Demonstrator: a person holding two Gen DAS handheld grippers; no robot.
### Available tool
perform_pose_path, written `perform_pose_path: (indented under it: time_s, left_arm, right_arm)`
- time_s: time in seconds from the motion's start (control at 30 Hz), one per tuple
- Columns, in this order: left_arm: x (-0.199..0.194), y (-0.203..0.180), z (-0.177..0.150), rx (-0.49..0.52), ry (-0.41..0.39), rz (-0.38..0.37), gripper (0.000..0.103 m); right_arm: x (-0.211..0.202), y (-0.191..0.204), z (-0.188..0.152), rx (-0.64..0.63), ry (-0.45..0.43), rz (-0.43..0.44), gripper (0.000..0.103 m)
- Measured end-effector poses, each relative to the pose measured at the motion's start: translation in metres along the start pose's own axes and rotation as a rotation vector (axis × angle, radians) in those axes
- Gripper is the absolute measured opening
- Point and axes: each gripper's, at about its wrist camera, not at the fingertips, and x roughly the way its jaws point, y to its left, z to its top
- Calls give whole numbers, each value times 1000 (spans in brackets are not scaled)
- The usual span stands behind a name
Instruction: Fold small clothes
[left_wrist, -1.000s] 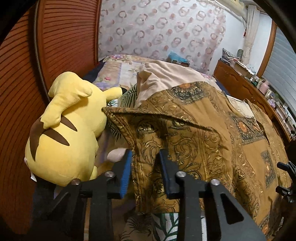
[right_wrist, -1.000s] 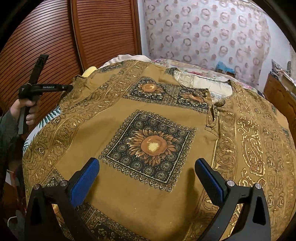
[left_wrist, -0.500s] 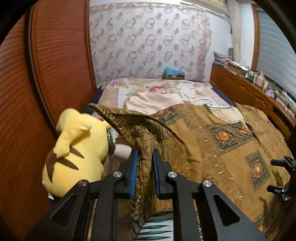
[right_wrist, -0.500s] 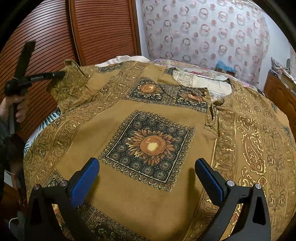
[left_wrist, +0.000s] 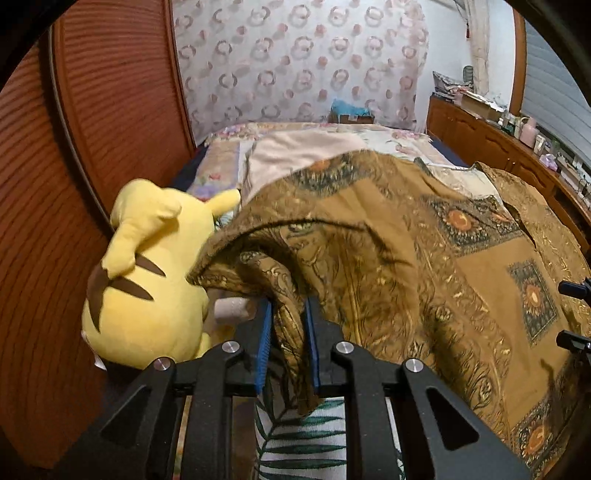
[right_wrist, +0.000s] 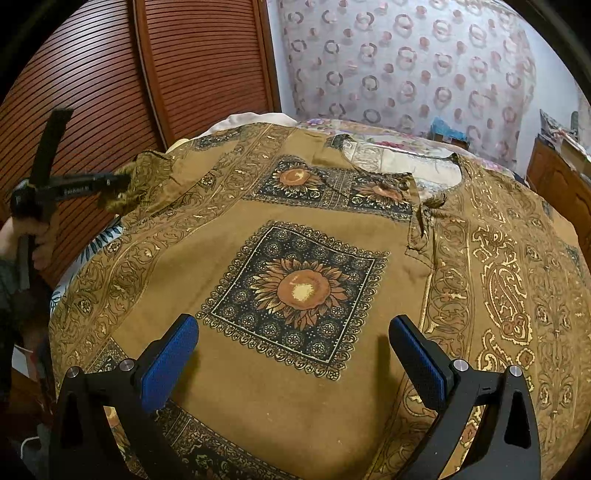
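Observation:
A brown shirt with gold paisley bands and dark sunflower squares (right_wrist: 295, 236) lies spread front-up on the bed; it also shows in the left wrist view (left_wrist: 406, 258). My left gripper (left_wrist: 288, 332) is shut on a bunched edge of the shirt's left sleeve (left_wrist: 258, 266) and holds it lifted off the bed. In the right wrist view the left gripper (right_wrist: 110, 181) grips that sleeve at the far left. My right gripper (right_wrist: 293, 354) is open and empty, just above the shirt's lower front below the big sunflower square (right_wrist: 295, 291).
A yellow plush toy (left_wrist: 147, 273) sits left of the shirt against the slatted wooden wardrobe doors (left_wrist: 92, 129). A beige blanket (left_wrist: 295, 151) lies farther up the bed. A wooden dresser with clutter (left_wrist: 517, 147) runs along the right.
My left gripper closed on the sleeve edge, lifted it and carries it inward over the shirt. My right gripper stayed open and still.

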Motion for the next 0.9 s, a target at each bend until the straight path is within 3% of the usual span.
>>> perform_pose_path:
  time_s: [0.23,0.4,0.6,0.9]
  left_arm:
    - [-19,-7,-7,-8,-58,-3,17]
    - [-39,-9,-11,-28,-130,4,9]
    - [-46,-22,16,-7,-173,-52,8]
    - [-43,-88,43,65,-171,-194,9]
  right_arm:
    - [1,0,1,3,5,-2,102]
    - [2,0,0,5,8,0,102]
    - [2,-1,1,6,7,-3,102]
    - [-26,-12,6,4,-73,-37,102]
